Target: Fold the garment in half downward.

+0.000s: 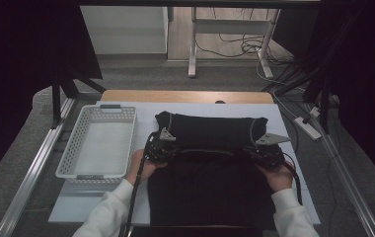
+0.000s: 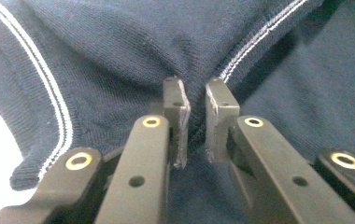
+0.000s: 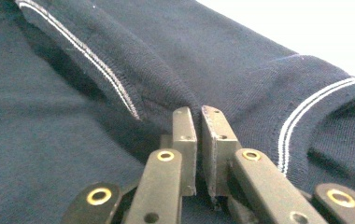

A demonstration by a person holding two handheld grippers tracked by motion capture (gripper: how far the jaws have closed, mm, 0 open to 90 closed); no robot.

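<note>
Both the left gripper [image 2: 197,123] and the right gripper [image 3: 199,149] pinch thin folds of the dark sweater [image 1: 210,163]; either fold may slip free, dropping the garment crooked on the worktop [image 1: 143,111].

Dark knitted cloth garment [image 1: 210,163], matt and ribbed; white perforated plastic basket [image 1: 72,148]; smooth white tabletop [image 1: 294,163]

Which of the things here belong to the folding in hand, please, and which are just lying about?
In the job: dark garment, pinched by left gripper and right gripper.
Lying about: white basket, power strip on the floor.
</note>
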